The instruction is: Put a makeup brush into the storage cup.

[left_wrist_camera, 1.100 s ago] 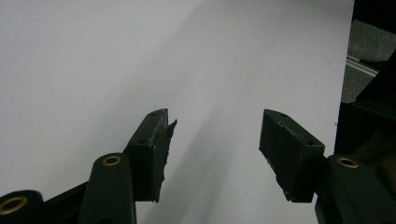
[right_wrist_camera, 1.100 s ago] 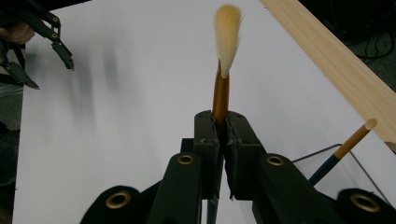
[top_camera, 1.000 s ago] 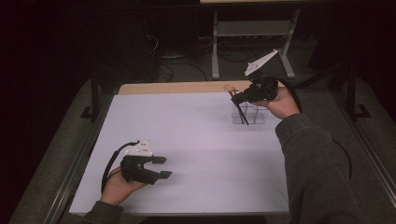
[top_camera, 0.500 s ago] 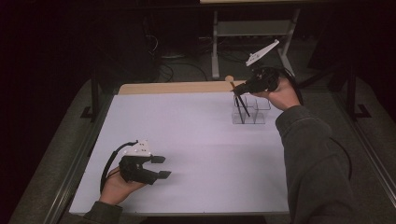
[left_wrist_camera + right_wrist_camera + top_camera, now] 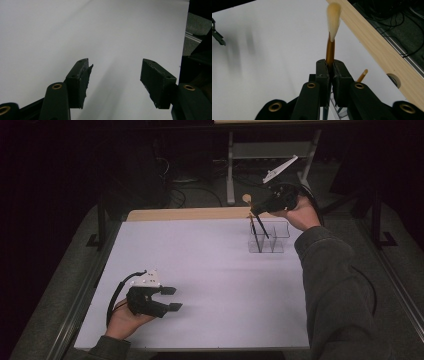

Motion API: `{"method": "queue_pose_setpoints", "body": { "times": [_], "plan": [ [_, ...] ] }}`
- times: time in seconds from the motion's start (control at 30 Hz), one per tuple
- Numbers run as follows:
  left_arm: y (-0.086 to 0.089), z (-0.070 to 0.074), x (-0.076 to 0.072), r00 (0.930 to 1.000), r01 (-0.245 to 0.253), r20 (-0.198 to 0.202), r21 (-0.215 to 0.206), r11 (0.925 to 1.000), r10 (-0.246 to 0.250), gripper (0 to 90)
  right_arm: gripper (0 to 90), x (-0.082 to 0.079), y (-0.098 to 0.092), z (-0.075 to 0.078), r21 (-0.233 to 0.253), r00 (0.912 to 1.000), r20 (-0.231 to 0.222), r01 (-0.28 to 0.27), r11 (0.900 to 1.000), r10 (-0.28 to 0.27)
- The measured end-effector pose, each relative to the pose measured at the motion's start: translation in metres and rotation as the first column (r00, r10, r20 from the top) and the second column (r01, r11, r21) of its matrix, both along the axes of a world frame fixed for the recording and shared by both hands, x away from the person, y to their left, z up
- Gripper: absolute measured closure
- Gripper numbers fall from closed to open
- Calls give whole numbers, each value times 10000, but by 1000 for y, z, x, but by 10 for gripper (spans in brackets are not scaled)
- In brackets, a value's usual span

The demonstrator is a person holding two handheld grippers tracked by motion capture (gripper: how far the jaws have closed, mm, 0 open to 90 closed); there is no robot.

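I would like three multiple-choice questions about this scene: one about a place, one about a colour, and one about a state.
1. Where does the clear organizer stand?
A. at the far right part of the white table top
B. beside the left gripper
C. on the floor

2. What colour are the bristles of the brush in the right gripper?
A. blue
B. cream, going tan at the tip
C. black

3. How do the jaws of the left gripper stand?
A. shut on a brush
B. shut on nothing
C. apart, with nothing between them

Answers:
1. A, since the high view shows it on the white table top, far and to the right.
2. B, as the right gripper view shows pale bristles above a golden ferrule.
3. C, because the left gripper view shows bare white surface in the wide gap.
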State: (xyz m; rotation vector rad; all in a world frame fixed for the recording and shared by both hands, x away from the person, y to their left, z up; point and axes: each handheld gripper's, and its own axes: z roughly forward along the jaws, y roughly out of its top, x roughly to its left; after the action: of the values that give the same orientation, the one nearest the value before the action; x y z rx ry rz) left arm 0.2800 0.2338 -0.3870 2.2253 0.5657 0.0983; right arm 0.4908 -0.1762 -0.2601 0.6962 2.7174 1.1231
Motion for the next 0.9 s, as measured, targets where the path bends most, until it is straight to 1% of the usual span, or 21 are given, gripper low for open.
{"method": "queue_pose_setpoints", "body": {
  "times": [0.07,0.23,0.33,0.43,0.47,0.5,0.57,0.6,0.73,0.87,0.9],
  "plan": [
    [0,0,0,10000,-12,-4,-13,10000,12,392,830,2,0,1,-59,10000,21,48,10000,-48],
    [0,0,0,10000,-13,-37,-9,10000,13,388,829,7,-2,3,-3,9998,72,202,9998,-202],
    [1,0,0,10000,-43,19,-24,10000,43,386,829,10,-3,2,-2,9996,120,272,9996,-272],
    [2,0,0,10000,-38,26,-24,10000,38,386,829,12,-3,0,-74,9992,75,389,9992,-388],
    [2,0,0,10000,-25,33,-31,10000,25,385,829,11,-3,0,-35,9980,-185,606,9982,-607],
    [2,0,0,10000,-20,31,-27,10000,20,385,829,12,-4,-1,-16,9984,-95,563,9984,-563],
    [2,0,0,10000,-14,34,-8,10000,14,385,829,13,-5,-2,-42,9974,-152,698,9976,-699],
    [2,0,0,10000,-5,44,4,10000,5,384,829,14,-5,-2,-47,9973,-79,723,9974,-723],
    [2,-1,0,10000,-39,9,-38,10000,39,382,829,16,-6,-2,-36,9964,-28,843,9964,-843],
    [2,-1,0,10000,-59,-5,-52,10000,59,380,829,18,-8,-4,-38,9953,-59,962,9954,-962],
    [2,-1,0,10000,-59,-8,-50,10000,59,379,829,18,-8,-5,-55,9940,-145,1083,9941,-1084]
  ]
}}
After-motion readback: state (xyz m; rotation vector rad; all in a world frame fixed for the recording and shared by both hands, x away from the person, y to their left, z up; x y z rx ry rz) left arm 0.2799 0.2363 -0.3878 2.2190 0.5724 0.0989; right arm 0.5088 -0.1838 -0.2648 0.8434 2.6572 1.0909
